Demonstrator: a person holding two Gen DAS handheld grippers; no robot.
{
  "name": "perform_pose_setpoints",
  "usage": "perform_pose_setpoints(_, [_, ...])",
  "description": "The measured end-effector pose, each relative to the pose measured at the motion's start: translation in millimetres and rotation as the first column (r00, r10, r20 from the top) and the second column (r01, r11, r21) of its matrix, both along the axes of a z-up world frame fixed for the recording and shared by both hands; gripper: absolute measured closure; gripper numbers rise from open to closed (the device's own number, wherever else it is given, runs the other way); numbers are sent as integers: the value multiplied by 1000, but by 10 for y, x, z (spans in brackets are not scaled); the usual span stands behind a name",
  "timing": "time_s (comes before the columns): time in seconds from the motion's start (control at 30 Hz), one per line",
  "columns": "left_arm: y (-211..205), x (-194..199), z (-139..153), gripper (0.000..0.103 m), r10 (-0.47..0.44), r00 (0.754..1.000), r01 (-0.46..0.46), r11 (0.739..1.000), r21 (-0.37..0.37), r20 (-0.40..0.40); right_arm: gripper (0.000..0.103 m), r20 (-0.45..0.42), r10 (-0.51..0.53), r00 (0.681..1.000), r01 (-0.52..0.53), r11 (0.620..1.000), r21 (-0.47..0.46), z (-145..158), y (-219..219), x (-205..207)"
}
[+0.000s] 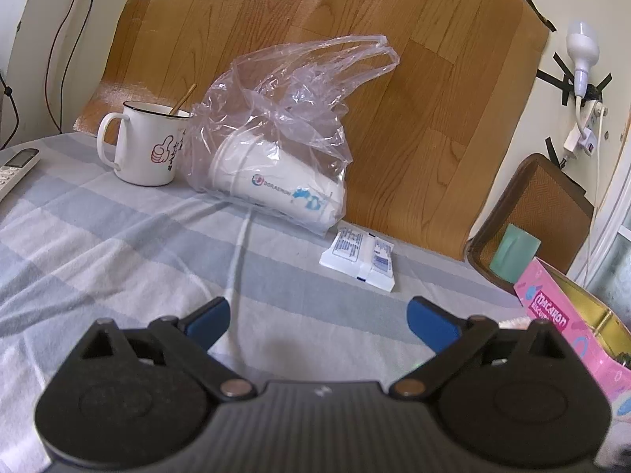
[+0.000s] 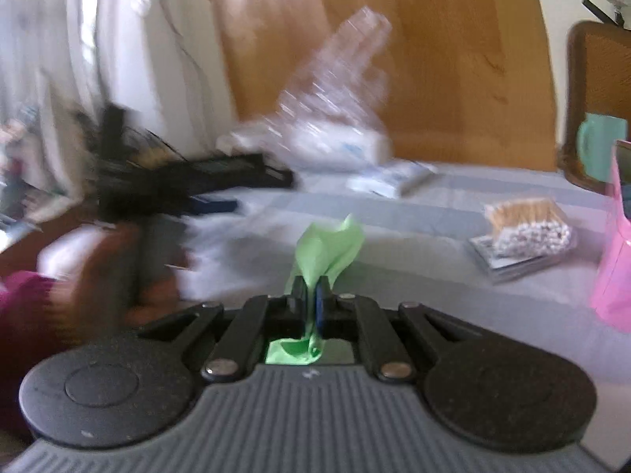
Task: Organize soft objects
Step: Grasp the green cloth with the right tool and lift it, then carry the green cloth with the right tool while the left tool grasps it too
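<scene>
In the right wrist view my right gripper (image 2: 311,295) is shut on a thin light-green soft piece (image 2: 329,246); it sticks up past the blue pads and a bit bunches behind them. The picture is smeared. My left gripper (image 1: 317,319) stands wide open above the grey-and-white striped cloth (image 1: 118,244), nothing between its blue fingers (image 1: 432,325). Ahead of it lie a clear plastic bag (image 1: 284,118) holding a white paper cup (image 1: 276,189), and a small white sachet (image 1: 361,258). The bag (image 2: 335,90) and sachet (image 2: 394,181) also show, blurred, in the right view.
A white enamel mug (image 1: 144,149) with a spoon stands left of the bag. A pink macaron box (image 1: 568,335) and a brown woven case (image 1: 536,216) sit at the right. A pack of cotton swabs (image 2: 524,228) lies on the cloth. A person's hand and magenta sleeve (image 2: 23,307) are at left.
</scene>
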State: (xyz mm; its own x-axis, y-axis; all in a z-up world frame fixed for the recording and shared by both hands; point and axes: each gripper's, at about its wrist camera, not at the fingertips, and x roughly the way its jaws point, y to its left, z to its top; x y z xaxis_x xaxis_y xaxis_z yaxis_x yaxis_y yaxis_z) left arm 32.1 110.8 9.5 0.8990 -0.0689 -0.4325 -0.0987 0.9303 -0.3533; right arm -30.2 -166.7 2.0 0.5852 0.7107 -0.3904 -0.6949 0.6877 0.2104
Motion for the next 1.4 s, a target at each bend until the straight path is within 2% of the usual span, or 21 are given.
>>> perform_pose_setpoints(0.07, [-17,-3,1,3,-2,1000,2,1000,10,-5,95,33,41,999,-43,998,56,79,-114,-174])
perform_pose_setpoints(0.13, [-41,-8,1,3,-2,1000,2,1000,24,-8,95,59,58,997,-62,995,73,144,-181,-270])
perform_pose_setpoints(0.23, [-78,-17,3,3,-2,1000,3,999,49,-13,95,87,33,996,-41,995,92,188,-265,-310])
perform_pose_setpoints(0.33, [-111,-36,9,3,-1,1000,1,997,72,-12,92,90,-101,991,97,994,46,137,-280,-249])
perform_pose_setpoints(0.4, [-128,-55,13,3,-2,1000,3,996,84,-6,90,109,-241,964,246,969,-33,64,-255,-173])
perform_pose_setpoints(0.47, [-146,-69,16,2,-3,1000,3,995,95,0,77,127,-346,930,359,929,-93,-17,-254,-128])
perform_pose_setpoints(0.5, [-152,-73,16,2,-4,1000,4,995,99,2,70,116,-367,923,378,922,-90,-42,-282,-106])
perform_pose_setpoints(0.53, [-160,-74,17,1,-5,1000,4,995,105,4,59,101,-379,920,387,919,-73,-55,-318,-105])
perform_pose_setpoints(0.57, [-165,-74,18,1,-6,1000,6,994,109,5,56,90,-391,916,396,917,-55,-59,-350,-108])
perform_pose_setpoints(0.7, [-175,-73,20,1,-12,1000,11,994,113,8,56,108,-410,905,417,908,-43,-65,-389,-137])
perform_pose_setpoints(0.9, [-167,-61,18,1,-34,999,34,994,104,6,55,81,-380,921,384,922,-45,-124,-460,-166])
perform_pose_setpoints(1.0, [-197,-40,19,1,-78,997,78,992,99,-9,50,74,-353,933,358,932,-64,-147,-462,-203])
perform_pose_setpoints(1.07, [-250,-38,18,1,-116,993,118,990,80,-29,41,77,-334,940,340,937,-84,-166,-434,-225])
perform_pose_setpoints(1.13, [-338,-67,15,1,-179,983,179,984,17,-43,39,83,-318,945,325,940,-105,-195,-408,-252])
perform_pose_setpoints(1.2, [-485,-99,25,1,-255,965,253,967,-27,-55,37,85,-301,950,310,942,-129,-222,-390,-253])
perform_pose_setpoints(1.3, [-767,-113,43,1,-354,931,353,935,-37,-85,31,82,-295,952,305,938,-168,-264,-335,-233])
perform_pose_setpoints(1.4, [-1087,-88,17,1,-440,887,440,897,-35,-136,30,82,-317,945,328,924,-195,-299,-315,-201])
